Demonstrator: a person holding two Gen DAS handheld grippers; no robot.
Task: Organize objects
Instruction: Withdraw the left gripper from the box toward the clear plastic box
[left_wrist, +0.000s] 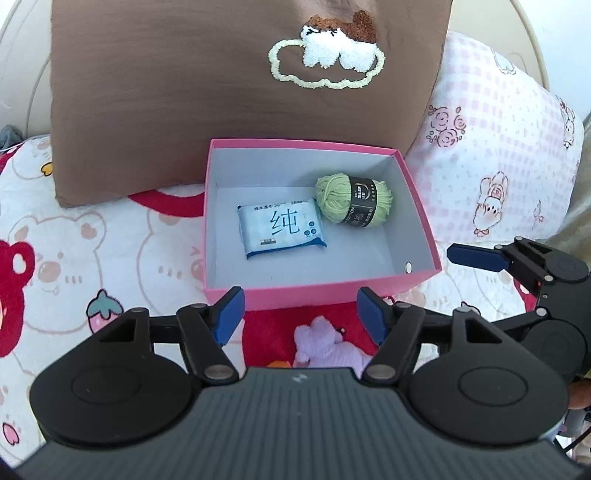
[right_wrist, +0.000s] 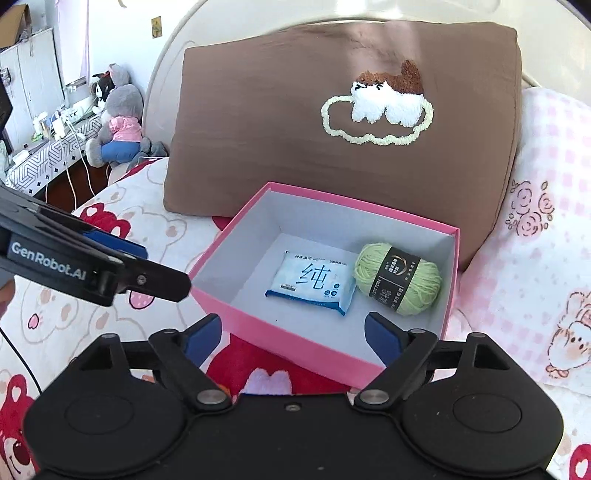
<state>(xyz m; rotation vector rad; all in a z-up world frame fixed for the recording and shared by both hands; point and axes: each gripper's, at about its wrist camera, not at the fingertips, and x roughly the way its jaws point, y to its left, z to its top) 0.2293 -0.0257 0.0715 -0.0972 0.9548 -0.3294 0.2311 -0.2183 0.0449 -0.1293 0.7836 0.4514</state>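
- Printed bedding, a white bedspread (left_wrist: 74, 236) with bears and strawberries, is seen across the lower and left parts of both views; the whole scene is carried by this bed.
- Brown fabric fills the upper centre of each frame as a large pillow (left_wrist: 166, 92) with a tufted white-and-brown animal on a cloud outline; it is propped behind the box.
- A pink-checked pillow (left_wrist: 498, 140) with small drawn animals is seen at the right edge, beside the brown one.
- A pink box (left_wrist: 229, 295), white inside and without a lid, is placed at the centre of the left wrist view, its far wall just before the brown pillow.
- The left tongs (left_wrist: 300, 314) are shown at the bottom centre, over the near wall of the box; the blue pads are parted at a middling width and nothing is held between them.
- The right tongs (right_wrist: 293, 334) are shown at the bottom centre of the right wrist view, opened wide and empty, near the box's front corner.
- A ball of green yarn (left_wrist: 354, 199) with a black band is laid in the box's right rear part.
- A blue-and-white packet of wipes (left_wrist: 280, 230) is laid flat in the box, just left of the yarn and close to touching it.
- A small lilac plush (left_wrist: 325, 345) is partly seen on the bedspread between the left tongs.
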